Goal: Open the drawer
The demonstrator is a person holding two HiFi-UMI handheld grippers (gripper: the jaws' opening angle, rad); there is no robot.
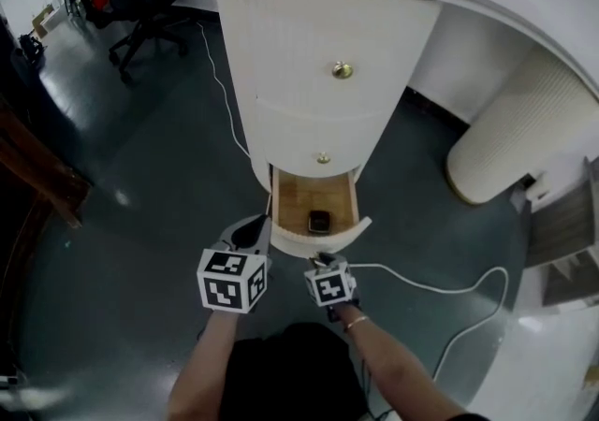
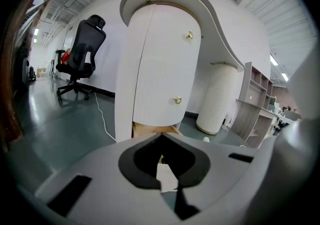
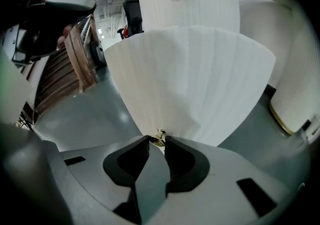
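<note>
Brass knob (image 3: 159, 137) in right gripper (image 3: 157, 142), drawer (image 1: 314, 243) open.

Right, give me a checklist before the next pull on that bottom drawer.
1. Right gripper on the knob: ok, a pad sits against each side of it.
2. Bottom drawer open: ok, it is pulled out and its wooden floor shows.
3. Dark object lying flat inside the drawer: ok.
4. Left gripper clear of the drawer: cannot tell, its tip is close beside the front's left corner.
5. White cable out of the drawer's path: cannot tell, it runs along the floor close to the front's right end.
</note>
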